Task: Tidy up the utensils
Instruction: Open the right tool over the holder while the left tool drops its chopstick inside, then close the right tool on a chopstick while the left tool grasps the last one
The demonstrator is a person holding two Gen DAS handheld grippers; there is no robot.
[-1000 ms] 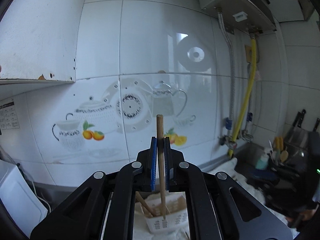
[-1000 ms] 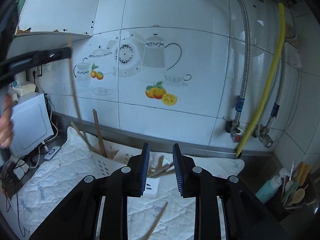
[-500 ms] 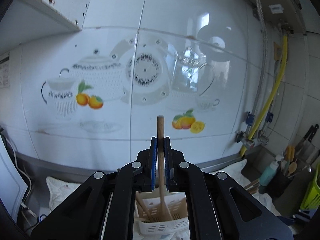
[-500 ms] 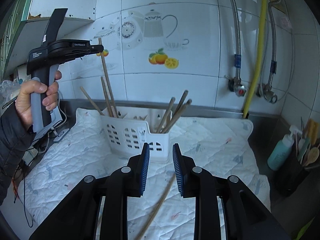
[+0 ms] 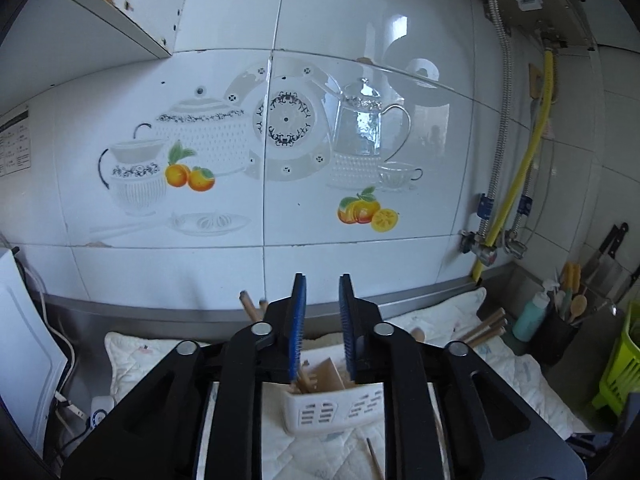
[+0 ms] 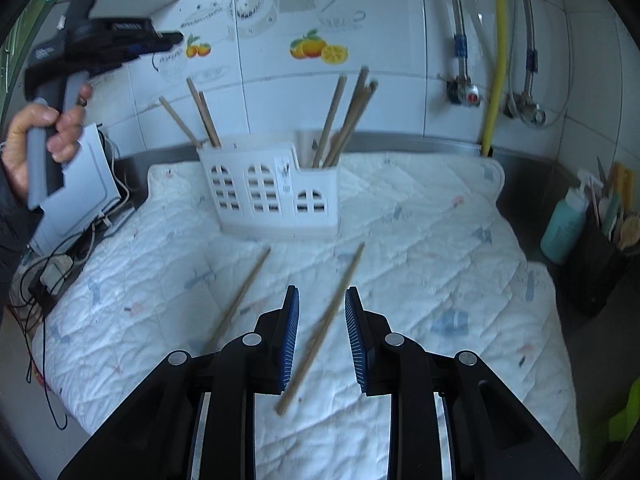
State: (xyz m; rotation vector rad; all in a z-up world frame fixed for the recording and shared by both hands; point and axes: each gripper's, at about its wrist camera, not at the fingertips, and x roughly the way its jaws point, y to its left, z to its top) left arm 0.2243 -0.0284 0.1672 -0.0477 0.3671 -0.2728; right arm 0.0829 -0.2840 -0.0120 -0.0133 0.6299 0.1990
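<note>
A white slotted utensil basket (image 6: 276, 196) stands on a white quilted mat (image 6: 420, 248) and holds several wooden utensils (image 6: 344, 116). Two wooden chopsticks lie loose on the mat: one (image 6: 236, 300) to the left, one (image 6: 324, 324) between my right gripper's fingers. My right gripper (image 6: 322, 340) is open, low over the mat. My left gripper (image 5: 322, 328) is open and empty above the basket (image 5: 332, 410); it also shows at upper left in the right wrist view (image 6: 160, 40), held by a hand.
A tiled wall with pipes and a yellow hose (image 6: 496, 60) is behind. A white appliance (image 6: 76, 200) and cables sit left. A teal bottle (image 6: 566, 220) and a dark utensil holder (image 6: 600, 248) stand right. A green rack (image 5: 620, 364) is far right.
My left gripper has opened and let go of the wooden utensil, which now stands in the basket. My right gripper has dropped lower toward the mat, over a loose chopstick.
</note>
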